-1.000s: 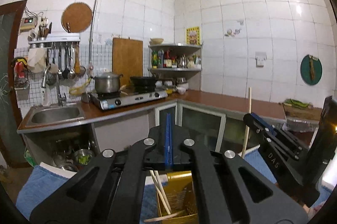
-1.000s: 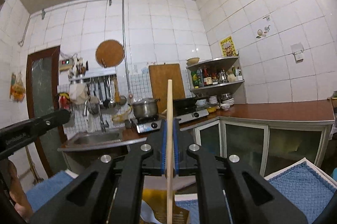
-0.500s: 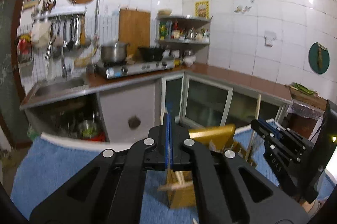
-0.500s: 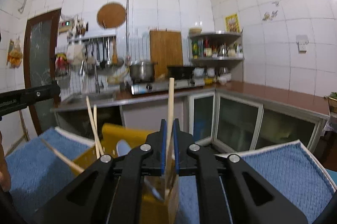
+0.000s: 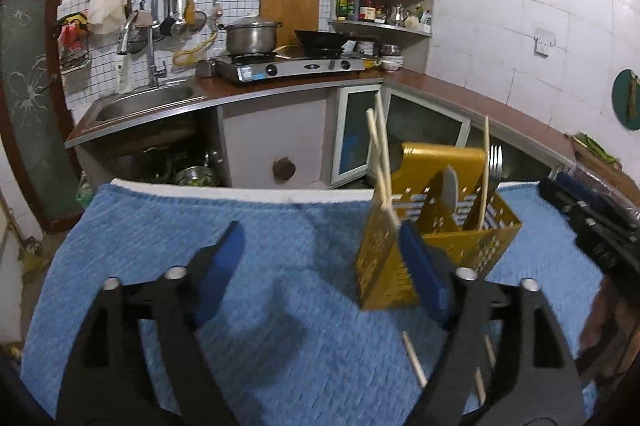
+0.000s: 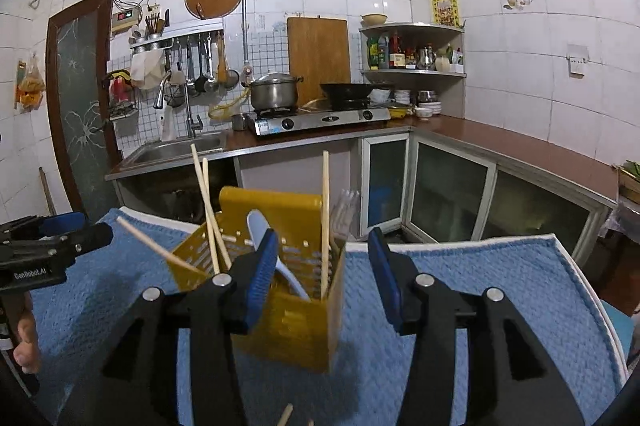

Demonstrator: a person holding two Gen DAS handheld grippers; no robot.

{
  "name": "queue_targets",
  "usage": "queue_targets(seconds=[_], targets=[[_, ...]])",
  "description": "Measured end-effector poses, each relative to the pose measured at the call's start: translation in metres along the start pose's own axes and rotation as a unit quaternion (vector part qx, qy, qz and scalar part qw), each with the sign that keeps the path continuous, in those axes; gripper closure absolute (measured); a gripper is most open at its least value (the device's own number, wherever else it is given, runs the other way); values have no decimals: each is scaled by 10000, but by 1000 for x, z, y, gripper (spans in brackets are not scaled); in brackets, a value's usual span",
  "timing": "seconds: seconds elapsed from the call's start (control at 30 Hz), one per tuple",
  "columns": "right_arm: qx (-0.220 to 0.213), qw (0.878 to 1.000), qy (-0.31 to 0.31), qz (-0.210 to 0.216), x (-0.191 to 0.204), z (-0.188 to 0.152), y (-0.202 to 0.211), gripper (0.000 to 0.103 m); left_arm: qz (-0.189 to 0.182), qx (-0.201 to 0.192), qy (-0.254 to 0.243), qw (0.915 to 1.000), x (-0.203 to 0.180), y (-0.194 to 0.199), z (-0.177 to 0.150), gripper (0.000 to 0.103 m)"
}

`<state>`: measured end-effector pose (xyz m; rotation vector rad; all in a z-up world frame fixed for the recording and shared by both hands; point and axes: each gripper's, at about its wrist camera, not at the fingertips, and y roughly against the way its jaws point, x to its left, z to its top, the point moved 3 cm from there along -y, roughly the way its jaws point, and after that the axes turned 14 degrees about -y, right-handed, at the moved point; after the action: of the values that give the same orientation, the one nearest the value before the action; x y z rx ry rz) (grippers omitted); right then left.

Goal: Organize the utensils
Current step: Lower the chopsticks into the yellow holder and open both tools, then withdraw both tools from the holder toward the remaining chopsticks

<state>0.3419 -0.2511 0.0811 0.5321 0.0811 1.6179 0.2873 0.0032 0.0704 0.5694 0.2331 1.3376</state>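
Your blue mat (image 5: 168, 234) carries the yellow caddy (image 5: 436, 238) near its back edge, chopsticks (image 6: 325, 222) upright inside. Both grippers, left (image 5: 320, 274) and right (image 6: 322, 278), gape wide, empty. Loose chopsticks (image 5: 414, 360) by the front edge: light, stiff, slippery; pinch mid-length.

The only text that reads clearly is "GenRobot.AI", printed in white on the black body of the left gripper (image 6: 56, 242) at the left edge of the right wrist view. A small box (image 6: 125, 16) high on the wall beside the door shows a red digital readout, too small to read. The yellow poster (image 6: 444, 8) above the corner shelf carries print that is likewise too small to make out.
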Motion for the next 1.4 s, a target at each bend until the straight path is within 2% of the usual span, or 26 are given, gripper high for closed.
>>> queue_targets(seconds=[0.17,0.4,0.7,0.9,1.23,1.4], targets=[[293,9993,-160,-179,-14,-23,21,46,6,171,229,9996,5,6,-24,6],[867,9954,-150,-378,-28,-73,29,46,-17,564,215,9982,-4,2,-58,6],[1176,9908,-381,-552,-43,-114,37,46,-64,743,405,9964,-15,7,-85,5],[1414,9861,-535,-691,-52,-137,33,46,-28,948,225,9952,-23,-4,-104,5],[1506,9826,-632,-880,-52,-147,22,46,91,1104,231,9936,-25,-23,-128,5],[1727,9790,-491,-969,-49,-151,13,46,-93,1342,409,9901,-22,-33,-136,5]])
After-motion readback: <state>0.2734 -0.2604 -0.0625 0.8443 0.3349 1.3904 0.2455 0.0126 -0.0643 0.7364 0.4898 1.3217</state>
